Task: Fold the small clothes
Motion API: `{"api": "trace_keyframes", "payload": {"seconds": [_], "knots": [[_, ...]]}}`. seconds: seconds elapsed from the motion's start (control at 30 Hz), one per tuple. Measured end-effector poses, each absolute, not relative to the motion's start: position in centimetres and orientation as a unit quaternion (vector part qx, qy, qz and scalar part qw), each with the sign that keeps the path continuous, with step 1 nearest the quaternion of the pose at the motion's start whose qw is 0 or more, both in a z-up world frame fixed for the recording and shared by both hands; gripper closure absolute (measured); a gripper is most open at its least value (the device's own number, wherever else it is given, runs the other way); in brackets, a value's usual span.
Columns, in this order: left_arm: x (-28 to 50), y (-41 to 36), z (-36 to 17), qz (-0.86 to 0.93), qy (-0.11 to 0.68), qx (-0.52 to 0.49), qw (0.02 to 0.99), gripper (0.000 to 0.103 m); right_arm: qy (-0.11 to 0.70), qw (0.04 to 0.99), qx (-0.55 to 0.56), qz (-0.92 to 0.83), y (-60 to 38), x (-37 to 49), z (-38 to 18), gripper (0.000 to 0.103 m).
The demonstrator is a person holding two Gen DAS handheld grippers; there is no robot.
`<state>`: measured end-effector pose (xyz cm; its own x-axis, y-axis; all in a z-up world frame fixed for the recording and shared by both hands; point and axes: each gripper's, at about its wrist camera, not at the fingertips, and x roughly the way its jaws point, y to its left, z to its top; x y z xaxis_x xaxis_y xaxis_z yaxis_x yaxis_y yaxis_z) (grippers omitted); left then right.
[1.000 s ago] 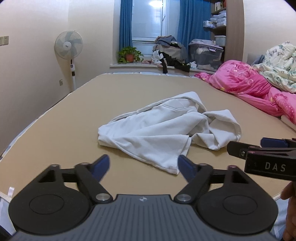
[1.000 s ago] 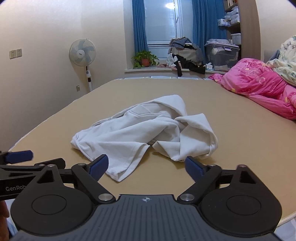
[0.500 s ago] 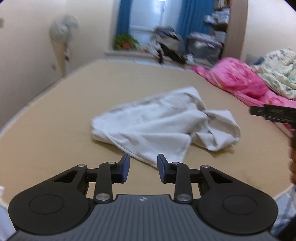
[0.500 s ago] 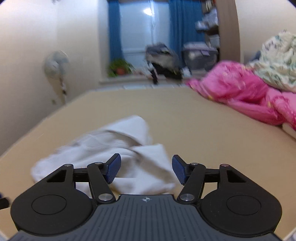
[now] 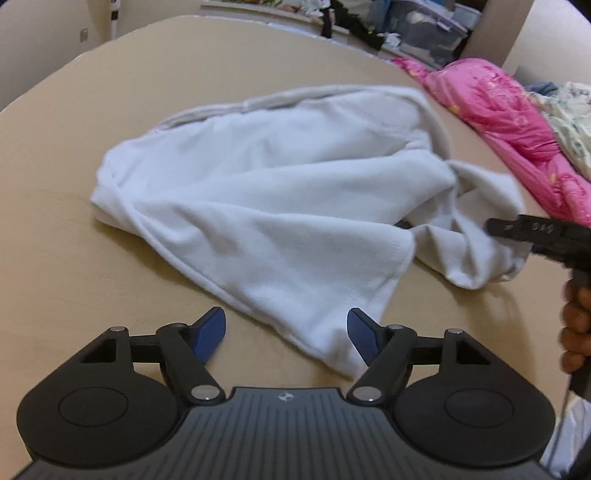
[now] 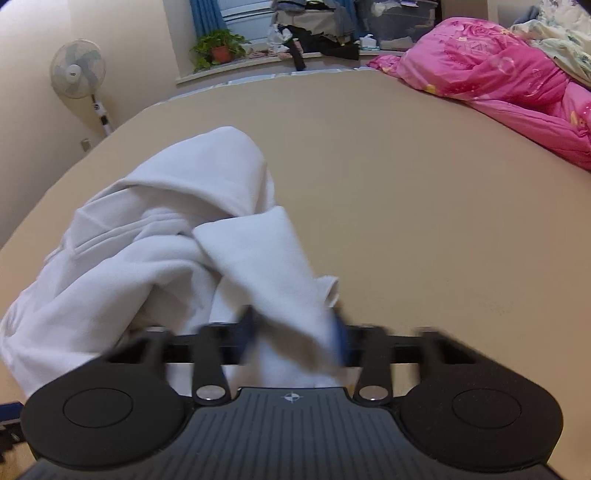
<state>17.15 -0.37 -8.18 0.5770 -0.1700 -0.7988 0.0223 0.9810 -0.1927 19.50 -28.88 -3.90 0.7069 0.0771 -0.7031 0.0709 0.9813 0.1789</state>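
Your right gripper has moved in and its jaws now close on the white top lying crumpled on the bed, while your left gripper has opened wide again, so folding can start.

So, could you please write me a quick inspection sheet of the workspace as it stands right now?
Surface: tan bed top, flat, bare around the garment.
Job's things: one white garment, crumpled, unfolded.
Clutter: pink quilt and floral bedding along the right edge.
Grippers: left hand-held gripper open, near hem between its fingers; right hand-held gripper blurred, cloth between its fingers, closure unclear.
Cables: nothing seen.
Surroundings: standing fan, potted plant, clothes pile on the sill, storage bin.
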Motion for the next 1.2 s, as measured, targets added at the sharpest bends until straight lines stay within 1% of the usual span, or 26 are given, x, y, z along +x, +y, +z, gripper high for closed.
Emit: {"api": "trace_keyframes", "payload": {"seconds": [0.03,0.07,0.1,0.13,0.2,0.27,0.37,0.47,0.5,0.53,0.57,0.6,0.63,0.73,0.77,0.8,0.9,1.0,1.07,1.13,1.2], "knots": [[17.4,-0.6,-8.5,-0.048,0.453,-0.076,0.887,0.026,0.378,0.920,0.103,-0.008,-29.1,19.9,-3.7,0.091],[17.7,-0.9,-8.8,-0.041,0.444,-0.069,0.892,0.027,0.370,0.922,0.116,-0.013,-29.3,20.4,-3.4,0.094],[18.0,-1.2,-8.9,-0.035,0.437,-0.062,0.897,0.028,0.358,0.925,0.128,-0.013,-29.8,20.6,-2.8,0.095],[18.1,-1.4,-9.0,-0.031,0.431,-0.054,0.900,0.034,0.341,0.930,0.133,-0.013,-30.4,20.8,-1.9,0.095],[18.3,-1.6,-8.8,-0.025,0.414,-0.024,0.910,0.082,0.301,0.945,0.129,-0.018,-31.7,21.8,0.3,0.096],[18.4,-0.9,-8.0,-0.027,0.413,-0.024,0.910,0.095,0.264,0.958,0.111,-0.028,-33.6,23.4,2.5,0.096],[17.2,0.9,-4.1,-0.042,0.389,-0.041,0.919,0.097,0.233,0.962,0.119,-0.078,-37.9,26.4,5.8,0.096],[14.7,3.6,1.2,-0.073,0.350,-0.040,0.933,0.097,0.187,0.954,0.134,-0.192,-42.7,29.2,8.6,0.096],[13.9,4.6,2.6,-0.079,0.342,-0.040,0.936,0.097,0.181,0.945,0.144,-0.231,-44.1,29.8,9.0,0.095],[13.2,5.6,3.5,-0.084,0.337,-0.040,0.937,0.097,0.185,0.938,0.155,-0.248,-45.1,30.3,9.0,0.090],[12.5,6.6,4.0,-0.092,0.341,-0.039,0.935,0.097,0.204,0.933,0.166,-0.246,-46.0,30.8,8.5,0.090],[12.1,7.6,3.9,-0.106,0.354,-0.042,0.928,0.097,0.230,0.928,0.178,-0.233,-46.3,31.1,7.7,0.089],[11.7,8.5,3.5,-0.115,0.368,-0.049,0.921,0.097,0.245,0.925,0.184,-0.225,-46.0,30.7,6.8,0.084],[11.5,10.9,0.0,-0.115,0.409,-0.068,0.902,0.097,0.271,0.929,0.155,-0.200,-43.2,27.9,3.6,0.066],[11.9,11.4,-1.1,-0.102,0.434,-0.078,0.892,0.097,0.285,0.928,0.156,-0.180,-41.7,26.8,2.4,0.062],[12.4,11.7,-1.7,-0.092,0.453,-0.084,0.883,0.097,0.301,0.927,0.163,-0.153,-41.0,25.6,1.2,0.062],[12.9,12.2,-1.2,-0.097,0.431,-0.098,0.892,0.096,0.353,0.914,0.189,-0.072,-38.5,22.1,-1.9,0.060],[13.4,12.6,-1.8,-0.091,0.451,-0.113,0.881,0.095,0.389,0.899,0.200,-0.001,-35.9,19.5,-2.9,0.053],[13.3,12.6,-2.0,-0.088,0.457,-0.116,0.878,0.094,0.414,0.890,0.182,0.063,-34.4,18.7,-3.1,0.041],[13.0,12.6,-1.7,-0.092,0.459,-0.123,0.875,0.094,0.442,0.880,0.137,0.111,-32.0,17.6,-3.6,0.040],[12.8,12.4,-2.3,-0.089,0.467,-0.121,0.872,0.093,0.466,0.873,0.092,0.108,-30.7,17.0,-4.6,0.042]]}}
